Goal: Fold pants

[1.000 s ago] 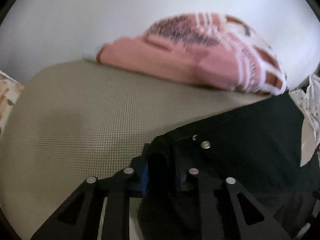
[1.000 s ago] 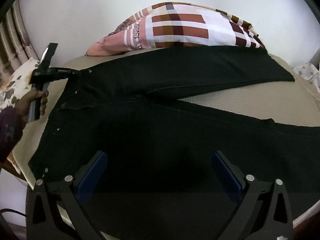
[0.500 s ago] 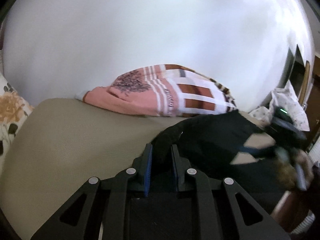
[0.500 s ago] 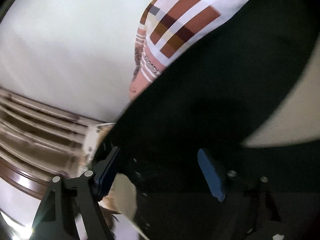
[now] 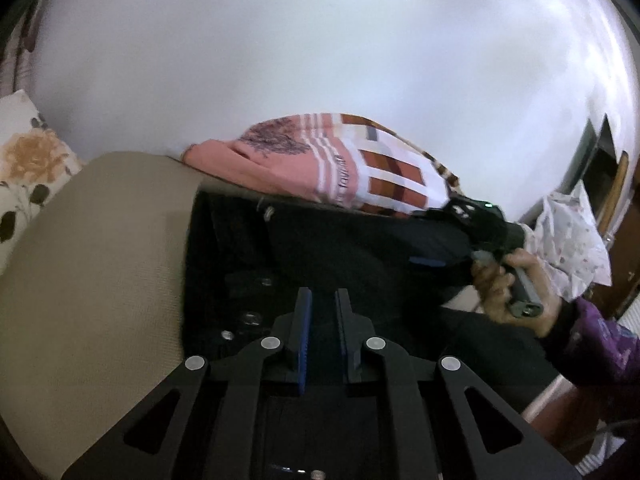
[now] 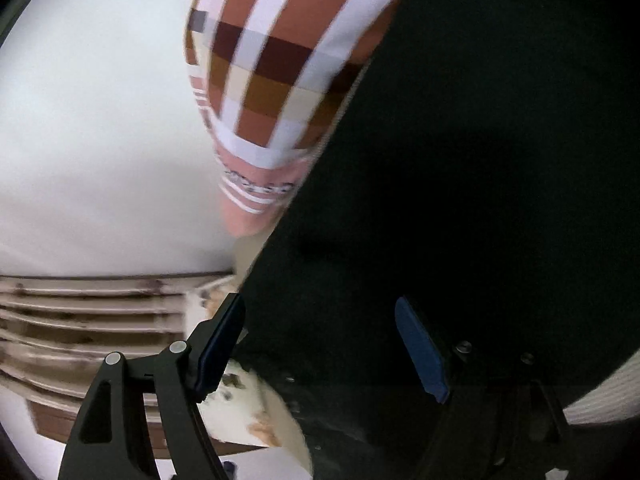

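Since 1 second ago, the left gripper [image 5: 323, 312] has been carrying the black pants [image 5: 360, 248] across the beige mattress [image 5: 100, 280] toward the pink checked blanket [image 5: 340, 176], its 2 jaws nearly together, pinching the waistband. The right gripper [image 6: 324, 344] is hovering with jaws wide apart over the dark cloth, gripping nothing. The pants are lying lengthwise from the left jaws toward the right gripper, so the left is nearer the waistband.

1 pair of black pants [image 5: 344, 248] seen. 2 grippers counted: left gripper [image 5: 322, 334], right gripper [image 6: 320, 344]. 1 checked pink blanket [image 5: 344, 168] seen. 1 floral pillow [image 5: 28, 168] seen. 1 beige mattress [image 5: 100, 280] counted.
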